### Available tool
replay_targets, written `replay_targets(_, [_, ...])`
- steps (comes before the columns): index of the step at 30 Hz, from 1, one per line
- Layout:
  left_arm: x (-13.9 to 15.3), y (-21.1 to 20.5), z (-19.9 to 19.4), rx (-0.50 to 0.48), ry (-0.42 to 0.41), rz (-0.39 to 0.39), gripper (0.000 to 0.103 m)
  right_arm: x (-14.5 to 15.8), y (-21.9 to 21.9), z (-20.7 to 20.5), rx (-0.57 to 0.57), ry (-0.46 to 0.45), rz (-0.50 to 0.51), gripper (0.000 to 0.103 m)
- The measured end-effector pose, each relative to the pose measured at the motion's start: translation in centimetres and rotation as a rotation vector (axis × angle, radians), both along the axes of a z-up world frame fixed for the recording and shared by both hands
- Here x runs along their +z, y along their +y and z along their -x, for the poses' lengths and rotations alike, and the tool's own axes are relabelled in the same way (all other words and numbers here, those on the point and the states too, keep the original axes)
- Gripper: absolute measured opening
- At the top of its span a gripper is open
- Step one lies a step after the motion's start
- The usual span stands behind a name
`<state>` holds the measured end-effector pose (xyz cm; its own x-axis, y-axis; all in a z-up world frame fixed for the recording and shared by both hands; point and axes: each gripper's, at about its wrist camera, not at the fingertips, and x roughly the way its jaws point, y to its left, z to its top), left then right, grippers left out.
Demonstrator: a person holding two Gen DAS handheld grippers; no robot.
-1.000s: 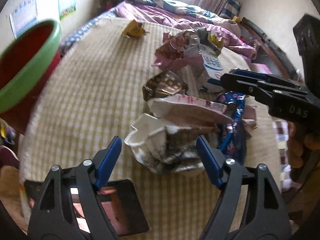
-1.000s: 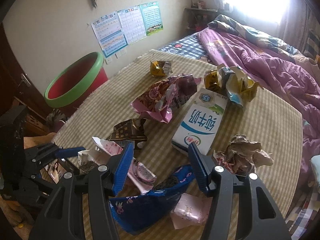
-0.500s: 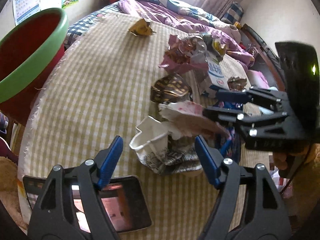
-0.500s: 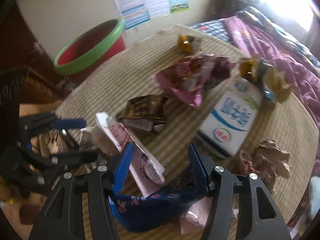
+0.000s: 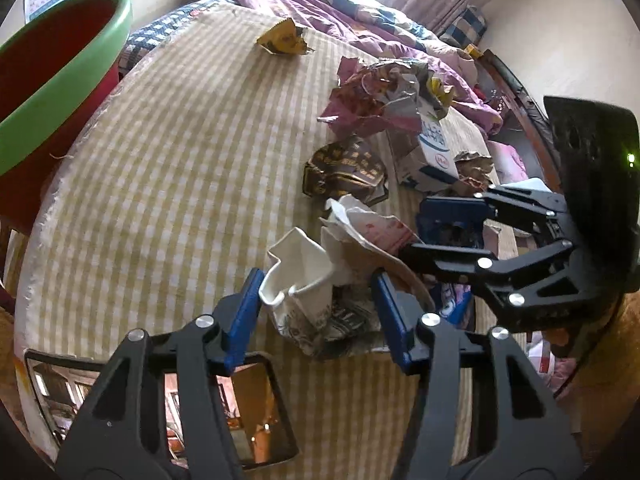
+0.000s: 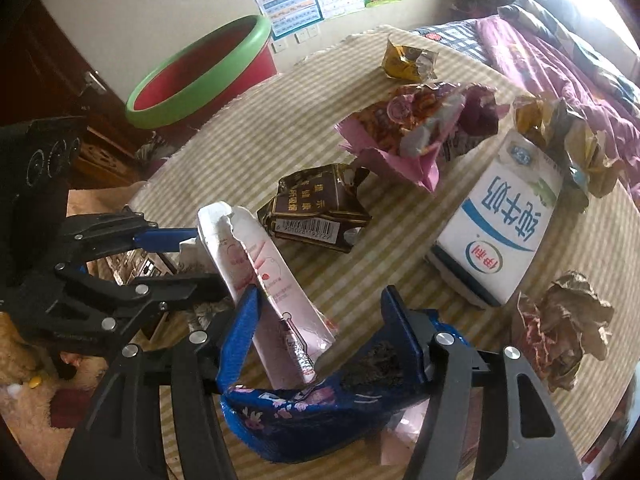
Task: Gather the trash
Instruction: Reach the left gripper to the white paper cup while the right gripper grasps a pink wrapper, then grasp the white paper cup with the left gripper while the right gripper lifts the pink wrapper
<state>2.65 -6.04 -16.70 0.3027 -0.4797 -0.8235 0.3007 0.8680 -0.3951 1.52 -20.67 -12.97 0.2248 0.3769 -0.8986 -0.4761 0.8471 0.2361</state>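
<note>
left wrist view: the left gripper (image 5: 316, 312) has its jaws spread wide around a crumpled white paper cup (image 5: 304, 280), which lies near the bench's (image 5: 180, 152) near edge, not clamped. just beside it the right gripper (image 5: 416, 228) reaches in from the right edge, jaws apart around a torn pink carton (image 5: 372, 228).

right wrist view: the right gripper (image 6: 320, 332) is wide open, the torn pink carton (image 6: 264, 280) leaning between its jaws above a blue floral bag (image 6: 312, 416). a milk carton (image 6: 504, 220) lies toward the right edge; the red tub (image 6: 200, 76) stands beyond the far edge.
</note>
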Motion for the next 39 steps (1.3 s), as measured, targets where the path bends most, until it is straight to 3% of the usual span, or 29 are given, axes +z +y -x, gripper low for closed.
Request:
replay_targets(2, [0.1,0.2,-0.1,0.009,-0.006,0.004,0.039,-0.1,0.0,0.1,-0.011,0.004,-0.01,0.06])
replay_targets(3, [0.3,0.4,-0.2,0.02,-0.012,-0.002,0.029,-0.1,-0.1,0.1,-0.021,0.001,-0.008,0.06])
replay_targets(11, [2.7,3.5,-1.4,0.157,-0.132,-0.033,0.029,-0.2,-0.3,0.2,-0.074,0.019,-0.071,0.061])
replay_targets(17, [2.7,3.8,-2.4,0.153,-0.168,-0.111,0.033,0.2,0.2,-0.2,-0.119,-0.006,-0.103,0.061])
replay_targets(25, [1.9,4.7,-2.3,0.176,-0.164,-0.134,0.064,0.3,2.4,-1.5,-0.114,-0.024,-0.129,0.06])
replay_targets(31, [1.7,5.7,-1.7,0.234,-0.19,-0.155,0.075,0.3,3.5,-2.2,-0.125,-0.041,-0.134,0.06])
replay_targets(36, [2.0,6.1,-1.3,0.318,-0.301,-0.282,0.088,0.4,4.2,-2.5,-0.145,-0.056,-0.137,0.06])
replay_targets(39, [2.6,5.4,-1.1,0.31,-0.402,-0.416,0.088,0.4,4.2,-2.7,-0.166,-0.058,-0.14,0.06])
